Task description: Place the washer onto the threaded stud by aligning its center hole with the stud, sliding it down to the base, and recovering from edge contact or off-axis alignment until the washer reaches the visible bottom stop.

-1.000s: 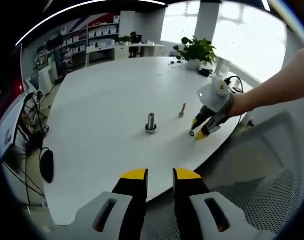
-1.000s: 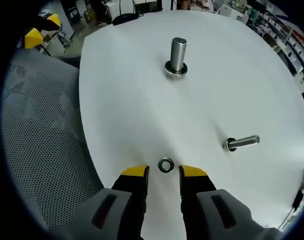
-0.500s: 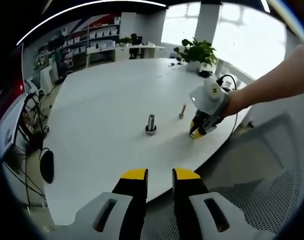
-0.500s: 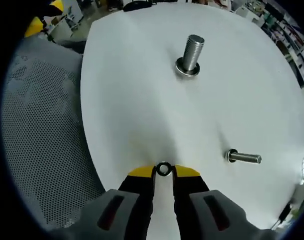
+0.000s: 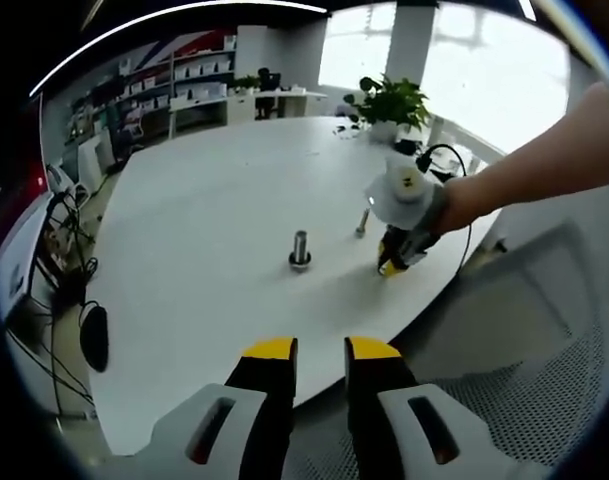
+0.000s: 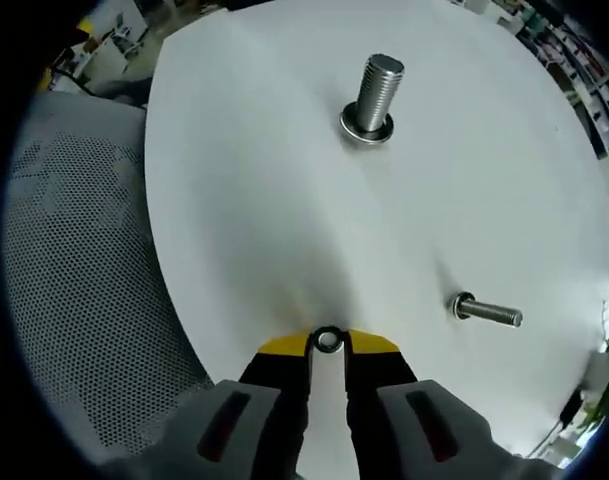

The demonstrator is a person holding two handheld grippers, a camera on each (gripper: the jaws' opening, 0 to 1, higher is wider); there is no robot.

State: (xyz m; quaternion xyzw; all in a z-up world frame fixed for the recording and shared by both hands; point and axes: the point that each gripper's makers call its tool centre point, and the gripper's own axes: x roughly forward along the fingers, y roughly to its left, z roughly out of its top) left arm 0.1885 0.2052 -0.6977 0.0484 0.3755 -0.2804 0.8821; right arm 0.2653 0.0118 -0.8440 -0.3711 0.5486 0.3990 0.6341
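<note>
In the right gripper view a small steel washer (image 6: 328,340) sits pinched between the yellow tips of my right gripper (image 6: 328,343), just above the white table (image 6: 264,200). A thick threaded stud (image 6: 373,96) stands upright on its wide base ahead and a little to the right. The left gripper view shows the same stud (image 5: 300,250) mid-table and my right gripper (image 5: 390,267) to its right, held by a person's hand. My left gripper (image 5: 320,349) hovers off the table's near edge, jaws a small gap apart, nothing between them.
A thinner bolt (image 6: 484,312) lies on its side to the right of the stud. A grey mesh chair (image 6: 74,290) stands against the table's near edge. A potted plant (image 5: 392,103) and cables (image 5: 454,165) sit at the far side.
My right gripper went from open around the washer to shut on it, then lifted it slightly off the table. The left gripper stayed put.
</note>
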